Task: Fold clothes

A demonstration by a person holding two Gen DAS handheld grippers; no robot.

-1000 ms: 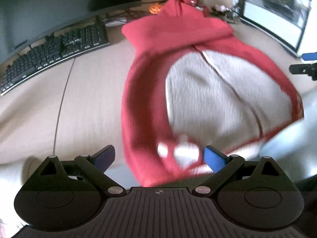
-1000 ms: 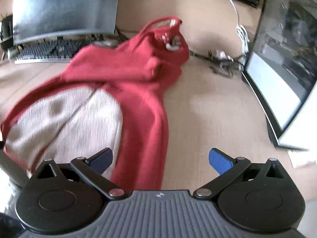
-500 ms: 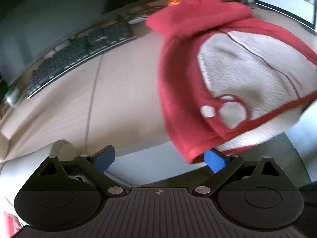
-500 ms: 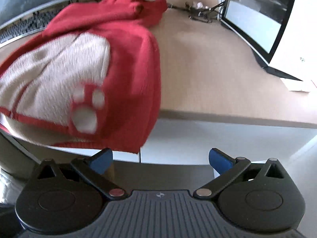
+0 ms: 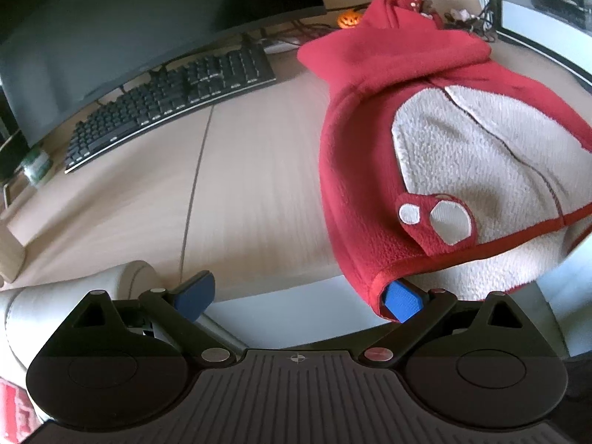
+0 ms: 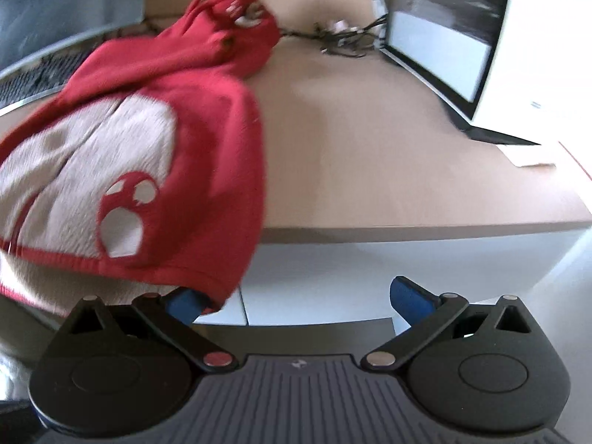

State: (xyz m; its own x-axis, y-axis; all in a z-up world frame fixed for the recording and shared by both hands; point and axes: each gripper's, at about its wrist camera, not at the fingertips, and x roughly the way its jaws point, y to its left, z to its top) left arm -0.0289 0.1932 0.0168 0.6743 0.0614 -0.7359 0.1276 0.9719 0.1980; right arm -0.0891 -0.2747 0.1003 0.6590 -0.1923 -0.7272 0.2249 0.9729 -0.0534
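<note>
From your left wrist, the left claw is spread wide, its right finger tucked under the hem of the red fleece jacket, which lies on the tabletop and hangs over its near edge beside a keyboard.

From your right wrist, the right claw is likewise spread, the jacket draping over its left finger.

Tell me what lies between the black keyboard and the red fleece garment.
Bare tan desk between black keyboard and red fleece garment, per left wrist view.
</note>
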